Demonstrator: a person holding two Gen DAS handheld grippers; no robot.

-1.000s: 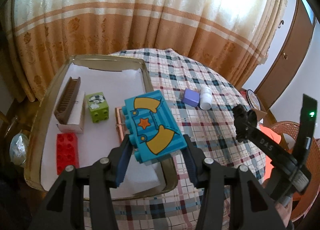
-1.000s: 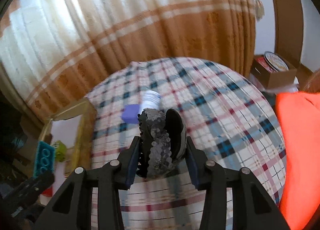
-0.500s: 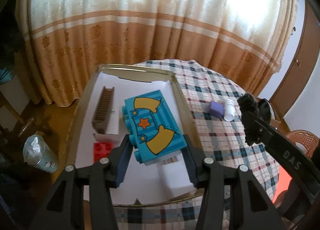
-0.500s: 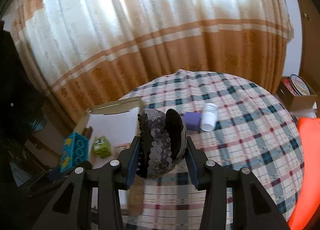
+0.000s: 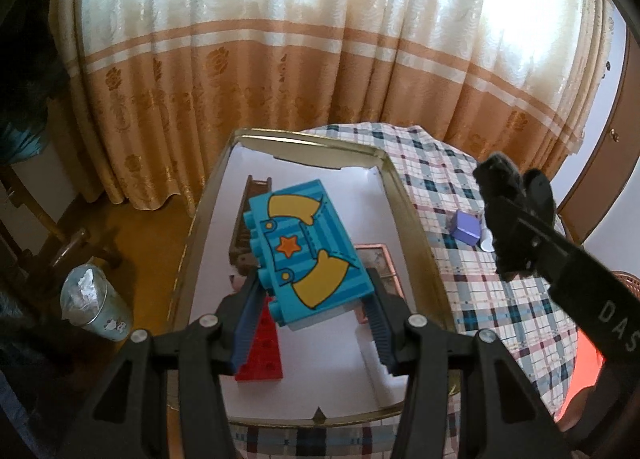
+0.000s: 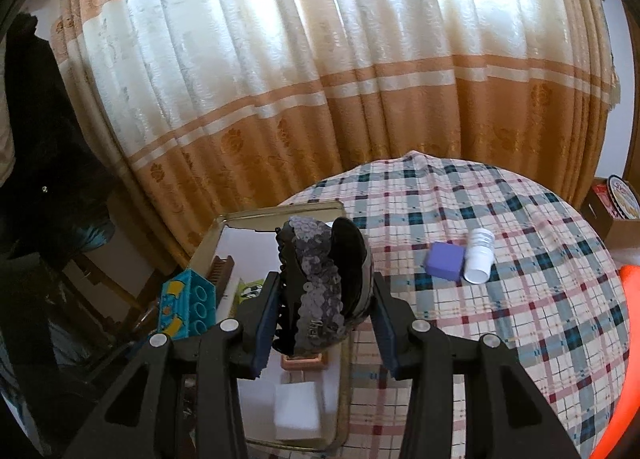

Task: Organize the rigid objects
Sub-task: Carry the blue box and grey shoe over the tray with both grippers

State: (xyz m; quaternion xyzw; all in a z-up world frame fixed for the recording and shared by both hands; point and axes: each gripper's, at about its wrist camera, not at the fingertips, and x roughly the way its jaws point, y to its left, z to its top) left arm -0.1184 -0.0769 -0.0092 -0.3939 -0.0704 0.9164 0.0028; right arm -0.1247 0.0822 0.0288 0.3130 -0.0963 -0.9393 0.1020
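My left gripper (image 5: pixel 310 299) is clamped on a large turquoise plastic building block printed with yellow sleeves and an orange star (image 5: pixel 306 249), tilted, held above the gold-rimmed rectangular metal tray lined with white paper (image 5: pixel 416 227). Inside the tray, beneath the block: a red studded flat brick (image 5: pixel 262 351) at the near end, a brown ridged comb-like piece (image 5: pixel 250 207) toward the far end, a copper-framed small picture (image 5: pixel 378 259) beside the tray's right wall. My right gripper (image 6: pixel 324 299) is closed on a black hair claw clip covered in dark sequins (image 6: pixel 320 283), held over the tray's right side; below it in the right view sit the copper frame and a white square block (image 6: pixel 298 409). A green printed cube (image 6: pixel 250 291) shows partly behind my left finger. Right of the tray, on the plaid tablecloth (image 6: pixel 520 319), a purple cube (image 6: pixel 444 261) touches a white plastic bottle lying on its side (image 6: pixel 478 255). Left of the tray, on the floor, stands a pale patterned bin holding crumpled paper (image 5: pixel 94 305).
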